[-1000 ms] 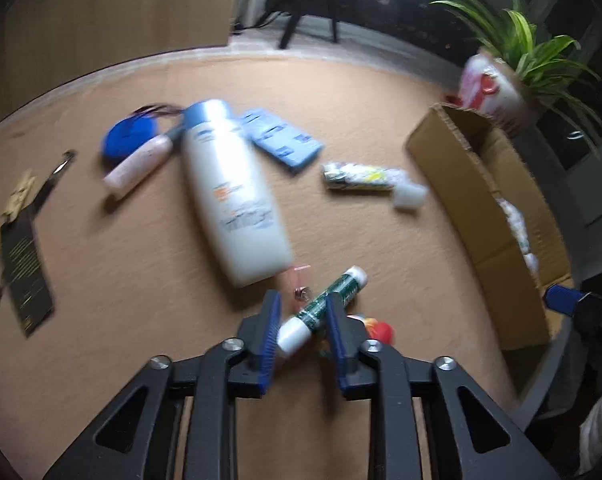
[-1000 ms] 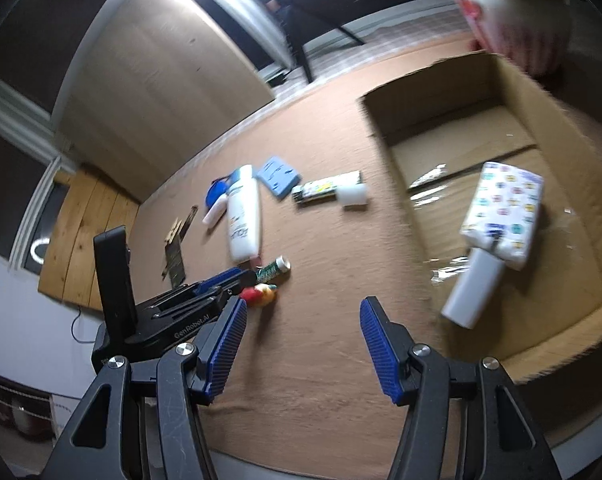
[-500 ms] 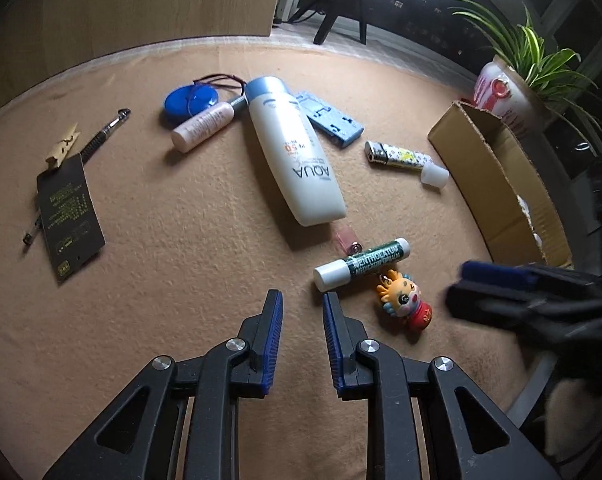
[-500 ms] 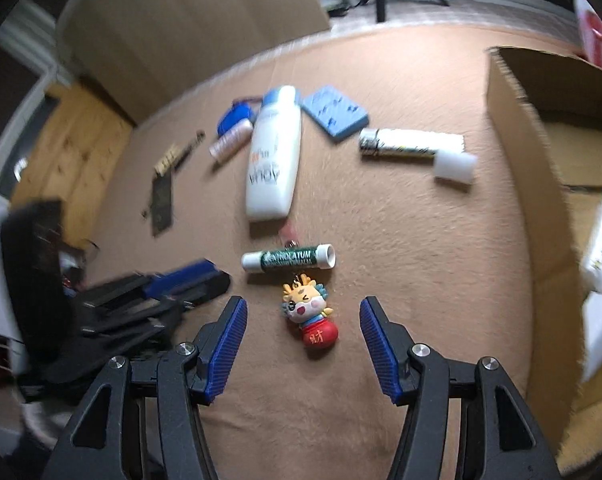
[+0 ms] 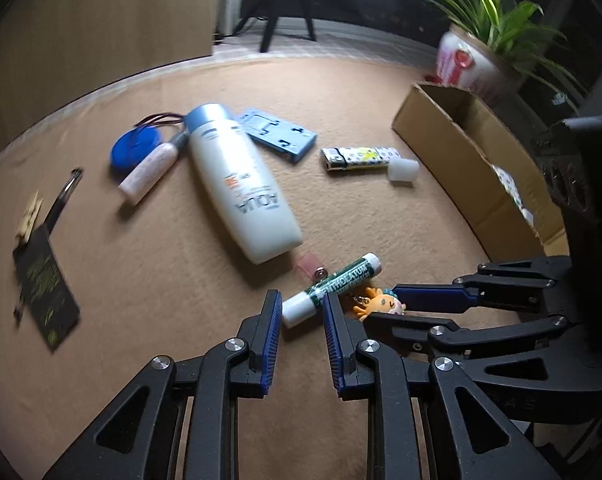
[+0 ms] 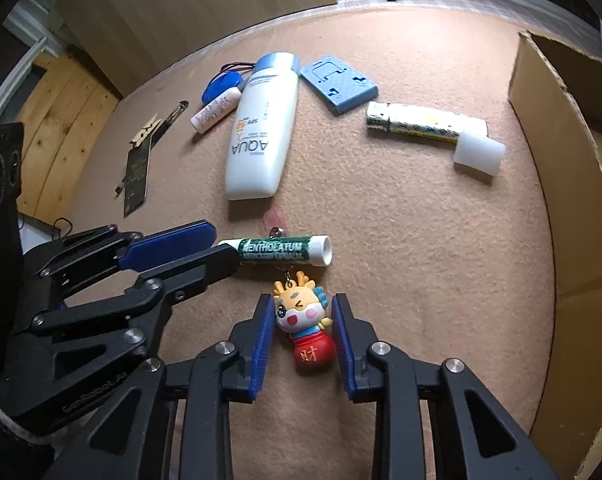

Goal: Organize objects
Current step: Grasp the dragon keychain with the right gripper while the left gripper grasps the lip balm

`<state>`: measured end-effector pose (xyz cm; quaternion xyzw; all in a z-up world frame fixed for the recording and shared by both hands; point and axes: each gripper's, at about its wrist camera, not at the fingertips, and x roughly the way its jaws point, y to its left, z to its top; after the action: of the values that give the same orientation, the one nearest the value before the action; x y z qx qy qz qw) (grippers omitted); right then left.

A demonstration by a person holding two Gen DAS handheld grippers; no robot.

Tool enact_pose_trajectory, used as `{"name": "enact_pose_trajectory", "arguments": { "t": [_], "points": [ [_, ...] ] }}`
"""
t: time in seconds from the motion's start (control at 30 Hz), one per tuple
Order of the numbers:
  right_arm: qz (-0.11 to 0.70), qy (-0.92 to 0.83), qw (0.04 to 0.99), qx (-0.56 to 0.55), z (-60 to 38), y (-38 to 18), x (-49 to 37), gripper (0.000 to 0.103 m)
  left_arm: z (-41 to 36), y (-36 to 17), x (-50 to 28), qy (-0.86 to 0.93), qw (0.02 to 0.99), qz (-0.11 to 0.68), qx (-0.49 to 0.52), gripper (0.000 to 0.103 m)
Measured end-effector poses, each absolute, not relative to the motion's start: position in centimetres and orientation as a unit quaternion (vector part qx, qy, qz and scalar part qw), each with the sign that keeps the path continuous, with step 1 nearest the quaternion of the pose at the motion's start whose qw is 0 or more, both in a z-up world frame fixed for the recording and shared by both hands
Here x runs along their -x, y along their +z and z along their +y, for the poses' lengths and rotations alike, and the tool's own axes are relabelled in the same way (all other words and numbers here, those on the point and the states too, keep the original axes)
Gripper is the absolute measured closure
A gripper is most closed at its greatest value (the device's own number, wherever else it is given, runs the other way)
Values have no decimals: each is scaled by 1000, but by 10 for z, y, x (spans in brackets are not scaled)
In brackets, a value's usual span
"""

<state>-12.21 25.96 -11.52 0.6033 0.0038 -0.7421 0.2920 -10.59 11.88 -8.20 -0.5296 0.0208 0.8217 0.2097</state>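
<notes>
Right gripper [image 6: 300,342] has been dropped over the little cartoon dragon keychain figure [image 6: 304,328], jaws closing around it (not pinched yet); box [image 6: 557,184] trip probably next. Left gripper [image 5: 301,312] jaws narrow around the green-and-white lip balm tube [image 5: 333,286].

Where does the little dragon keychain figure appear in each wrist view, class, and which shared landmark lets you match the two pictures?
Left wrist view: the dragon keychain figure lies lower right of centre, partly hidden by the right tool.
Right wrist view: the figure sits low centre, between the right tool's blue pads.
Shared landmark: the green lip balm tube right beside it.
</notes>
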Motion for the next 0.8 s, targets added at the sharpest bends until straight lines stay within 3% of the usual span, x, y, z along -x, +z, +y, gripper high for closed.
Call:
{"name": "enact_pose_trajectory", "arguments": {
  "t": [0.57, 0.8],
  "points": [
    [7, -742, 285, -607, 282, -115, 122, 77, 152, -97, 112, 778, 279, 90, 555, 75],
    [15, -747, 275, -604, 282, -114, 118, 77, 146, -99, 111, 790, 250, 72, 556, 81]
  ]
}}
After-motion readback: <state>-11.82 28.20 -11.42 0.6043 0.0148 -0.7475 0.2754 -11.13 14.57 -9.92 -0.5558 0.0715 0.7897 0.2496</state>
